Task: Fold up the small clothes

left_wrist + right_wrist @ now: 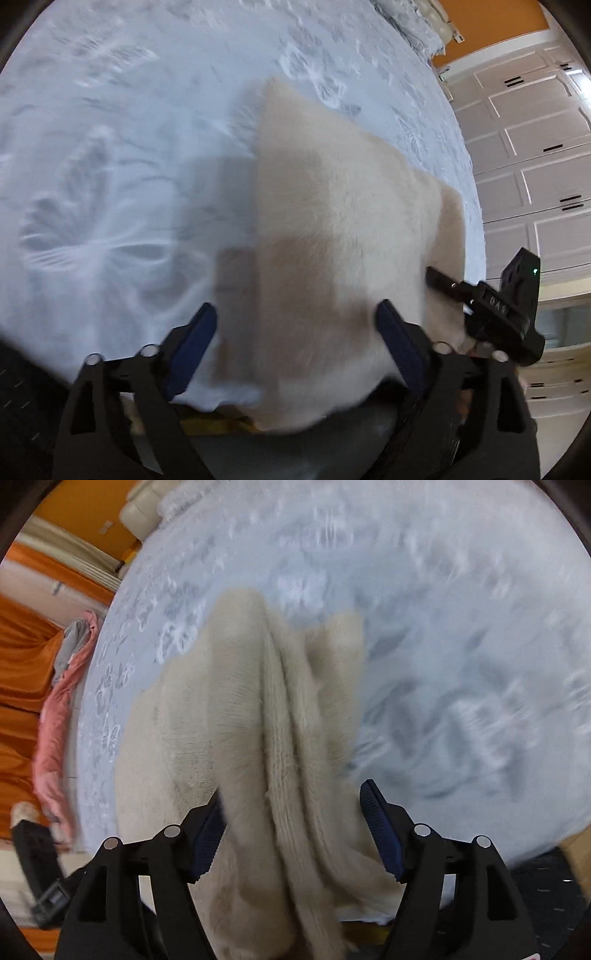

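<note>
both grippers agape | left gripper [295, 332] | right gripper [291, 823] | cream knit [236, 720] | writing unreadable

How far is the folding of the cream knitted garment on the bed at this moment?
Done: the cream garment lies on the white bedspread with layers already stacked along one edge, so at least one fold seems made. In hand: nothing; the left hand-held gripper and the right hand-held gripper are open around it. Left: probably a further fold and smoothing.
</note>
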`<state>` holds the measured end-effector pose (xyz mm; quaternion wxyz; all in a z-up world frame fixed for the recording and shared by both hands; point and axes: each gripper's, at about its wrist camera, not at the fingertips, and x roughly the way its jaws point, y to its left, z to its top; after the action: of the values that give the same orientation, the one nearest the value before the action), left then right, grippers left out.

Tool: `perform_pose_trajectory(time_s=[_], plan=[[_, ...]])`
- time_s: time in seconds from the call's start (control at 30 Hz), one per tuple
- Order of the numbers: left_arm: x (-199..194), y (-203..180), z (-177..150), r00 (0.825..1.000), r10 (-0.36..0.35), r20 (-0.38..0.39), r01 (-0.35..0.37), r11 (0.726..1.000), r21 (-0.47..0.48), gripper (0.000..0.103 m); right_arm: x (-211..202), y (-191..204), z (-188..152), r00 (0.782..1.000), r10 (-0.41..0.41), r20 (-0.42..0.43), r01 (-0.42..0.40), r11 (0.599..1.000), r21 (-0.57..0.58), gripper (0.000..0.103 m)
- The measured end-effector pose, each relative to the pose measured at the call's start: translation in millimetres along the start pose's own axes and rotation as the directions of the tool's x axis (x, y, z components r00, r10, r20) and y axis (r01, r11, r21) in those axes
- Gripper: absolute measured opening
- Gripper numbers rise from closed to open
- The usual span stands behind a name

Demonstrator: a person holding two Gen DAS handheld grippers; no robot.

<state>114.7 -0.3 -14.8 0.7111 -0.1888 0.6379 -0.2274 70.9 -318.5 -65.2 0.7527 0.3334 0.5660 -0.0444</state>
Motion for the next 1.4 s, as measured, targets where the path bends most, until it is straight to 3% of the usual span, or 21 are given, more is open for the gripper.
perform_pose_trajectory(time_s=[0.03, 0.1, 0.17, 0.27, 0.43, 0.5, 0.57, 0.6, 0.67, 0.7, 0.77, 0.8, 0.87, 0.97, 1.0, 1.03, 1.07, 1.1, 1.17, 1.3, 1.4], plan=[[7.9, 0.1, 2.6, 1.000, -0.006, -0.013, 0.006, 1.000, -0.015, 0.087, 2.3, 3.0, -0.6, 1.000, 0.011, 0.001, -0.011, 1.000, -0.001, 0.060], [24.6, 4.9, 9.7, 0.991, -0.115, -0.067, 0.109, 0.990, -0.085, 0.061, -3.5, 15.8, -1.3, 1.000, 0.025, 0.002, -0.025, 0.999, -0.023, 0.039], [17.5, 1.7, 17.4, 0.985, -0.157, -0.065, 0.150, 0.983, -0.105, 0.043, -17.4, 33.5, -2.7, 0.999, 0.037, 0.027, -0.035, 0.997, -0.071, 0.034], [-25.7, -19.6, 28.5, 0.984, -0.177, -0.012, 0.177, 0.984, -0.018, 0.040, -59.7, 73.6, -4.7, 0.981, 0.176, 0.085, -0.160, 0.972, -0.171, 0.032], [-125.1, -43.4, 51.0, 0.980, -0.126, 0.151, 0.108, 0.986, 0.125, 0.043, -102.4, 105.4, -3.6, 0.892, 0.426, 0.150, -0.396, 0.897, -0.196, 0.032], [-137.1, -38.5, 59.8, 0.979, -0.078, 0.189, 0.054, 0.990, 0.127, 0.054, -91.9, 98.2, 3.9, 0.869, 0.469, 0.162, -0.448, 0.882, -0.147, 0.034], [-126.8, -28.8, 69.0, 0.975, 0.013, 0.221, -0.045, 0.989, 0.141, 0.072, -58.3, 83.2, 18.9, 0.921, 0.341, 0.189, -0.324, 0.939, -0.114, 0.044], [-112.6, -20.4, 73.7, 0.972, 0.088, 0.220, -0.122, 0.981, 0.148, 0.072, -38.4, 74.5, 25.9, 0.963, 0.188, 0.195, -0.170, 0.980, -0.103, 0.048], [-83.4, -4.3, 74.3, 0.947, 0.262, 0.186, -0.287, 0.950, 0.124, 0.060, -16.0, 73.4, 30.7, 0.980, -0.092, 0.174, 0.109, 0.990, -0.091, 0.038], [-77.3, 0.2, 70.7, 0.946, 0.281, 0.163, -0.301, 0.947, 0.115, 0.060, -18.2, 76.0, 25.0, 0.982, -0.092, 0.167, 0.112, 0.987, -0.117, 0.025], [-83.7, 3.6, 52.0, 0.953, 0.239, 0.187, -0.261, 0.960, 0.099, 0.062, -36.6, 90.6, 8.1, 0.981, 0.023, 0.191, 0.010, 0.985, -0.171, 0.025], [-87.4, 1.6, 45.0, 0.949, 0.238, 0.205, -0.263, 0.960, 0.099, 0.064, -43.2, 102.2, -3.6, 0.981, 0.038, 0.190, 0.004, 0.976, -0.216, 0.032], [-87.2, -6.2, 30.0, 0.938, 0.259, 0.229, -0.291, 0.950, 0.118, 0.066, -45.2, 114.8, -21.8, 0.981, 0.046, 0.186, 0.006, 0.963, -0.269, 0.060], [-65.0, -10.3, 27.9, 0.916, 0.339, 0.217, -0.370, 0.921, 0.123, 0.066, -22.3, 115.0, -36.1, 0.989, -0.011, 0.150, 0.054, 0.956, -0.288, 0.064], [-59.1, -8.5, 32.6, 0.913, 0.356, 0.200, -0.383, 0.917, 0.115, 0.066, -6.9, 109.3, -37.3, 0.991, -0.043, 0.124, 0.076, 0.958, -0.275, 0.061], [-48.3, -0.3, 34.6, 0.909, 0.382, 0.168, -0.402, 0.910, 0.101, 0.066, 10.8, 102.1, -35.5, 0.994, -0.074, 0.079, 0.092, 0.962, -0.257, 0.035], [-41.3, 7.5, 34.8, 0.900, 0.412, 0.145, -0.426, 0.900, 0.089, 0.066, 15.5, 97.5, -34.7, 0.996, -0.075, 0.051, 0.086, 0.967, -0.241, 0.018], [-36.9, 10.9, 34.1, 0.890, 0.437, 0.127, -0.449, 0.890, 0.080, 0.065, 11.0, 95.5, -33.6, 0.997, -0.055, 0.057, 0.066, 0.973, -0.219, 0.015], [-32.7, 18.7, 31.3, 0.885, 0.450, 0.119, -0.461, 0.884, 0.079, 0.065, -14.0, 94.5, -34.2, 0.991, -0.015, 0.132, 0.045, 0.973, -0.225, 0.013], [-21.9, 14.6, 23.1, 0.869, 0.478, 0.132, -0.492, 0.862, 0.118, 0.066, 23.8, 81.7, -39.9, 0.986, -0.161, 0.032, 0.163, 0.944, -0.287, 0.016], [-25.3, 1.9, 15.4, 0.853, 0.496, 0.162, -0.518, 0.844, 0.142, 0.064, 6.5, 93.9, -47.0, 0.979, -0.175, 0.107, 0.199, 0.936, -0.288, 0.021]])
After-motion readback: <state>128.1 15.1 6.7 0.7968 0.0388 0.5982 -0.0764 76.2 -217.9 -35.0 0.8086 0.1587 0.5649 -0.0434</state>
